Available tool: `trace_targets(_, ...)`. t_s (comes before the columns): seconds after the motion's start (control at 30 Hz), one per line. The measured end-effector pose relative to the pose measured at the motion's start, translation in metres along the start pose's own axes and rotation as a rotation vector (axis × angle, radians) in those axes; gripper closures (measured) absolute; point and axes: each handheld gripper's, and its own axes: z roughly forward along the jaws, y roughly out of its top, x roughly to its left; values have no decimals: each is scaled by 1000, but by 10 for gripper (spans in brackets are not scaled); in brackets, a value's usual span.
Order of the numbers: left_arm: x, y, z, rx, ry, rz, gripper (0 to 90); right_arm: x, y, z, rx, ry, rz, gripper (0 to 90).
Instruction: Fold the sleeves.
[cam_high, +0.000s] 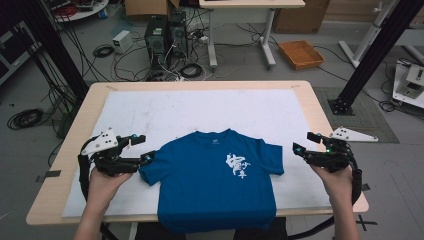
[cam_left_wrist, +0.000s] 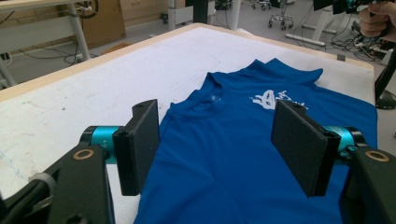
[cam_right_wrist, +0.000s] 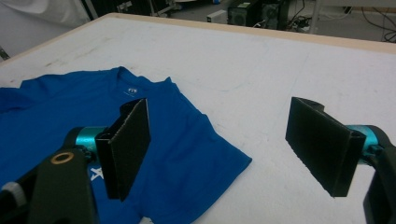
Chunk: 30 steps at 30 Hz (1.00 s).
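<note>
Blue T-shirt (cam_high: 215, 177) lying flat, print side up, at the 6 o'clock part of the desk (cam_high: 305, 95), collar toward 12 o'clock and hem hanging over the near edge. A white sheet (cam_high: 200, 107) covers the desk top beneath it. Left tool (cam_high: 142, 148), jaws apart, sits at the 9 o'clock sleeve, its tips just at the sleeve's edge; in the left gripper view the cloth lies between and below the pads (cam_left_wrist: 140, 144). Right tool (cam_high: 306, 144), jaws also apart, is near the 3 o'clock sleeve (cam_right_wrist: 205, 158) but clear of it.

Risks, as judged from this layout: the right tool may close short of its sleeve and catch nothing. Either tool could pinch one layer instead of both, so the shirt bunches when lifted. A low approach could also nip the white sheet and drag it along. Because the hem overhangs the edge, an uneven pull from one side may slide the shirt off the desk.
</note>
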Motion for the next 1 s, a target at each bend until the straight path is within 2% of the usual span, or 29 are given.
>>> trace_targets(0.1, 4, -3, 0, 0, -19, -31, 327, -1, 0, 0, -3, -2, -6, 217)
trace_targets(0.17, 8, -6, -1, 4, -18, -45, 328, -1, 0, -1, -5, -1, -14, 217)
trace_targets(0.33, 14, -14, -5, 22, 11, -64, 327, -1, 2, 0, -17, -8, -14, 217)
trace_targets(0.53, 23, -26, -13, 40, 17, -90, 328, 0, 4, 4, -15, -1, -17, 217)
trace_targets(0.63, 30, -33, -15, 65, 36, -125, 328, 1, 5, 7, -12, 3, -20, 217)
trace_targets(0.73, 32, -36, -16, 83, 53, -141, 339, 2, 4, 9, -5, -7, -24, 218)
trace_targets(0.83, 37, -44, -16, 124, 80, -183, 388, 2, 4, 10, -2, -13, -19, 218)
trace_targets(0.93, 44, -54, -16, 169, 110, -242, 445, 2, 4, 9, -6, -19, -18, 219)
trace_targets(1.0, 47, -60, -15, 195, 113, -267, 495, 1, 3, 9, -5, -21, -18, 220)
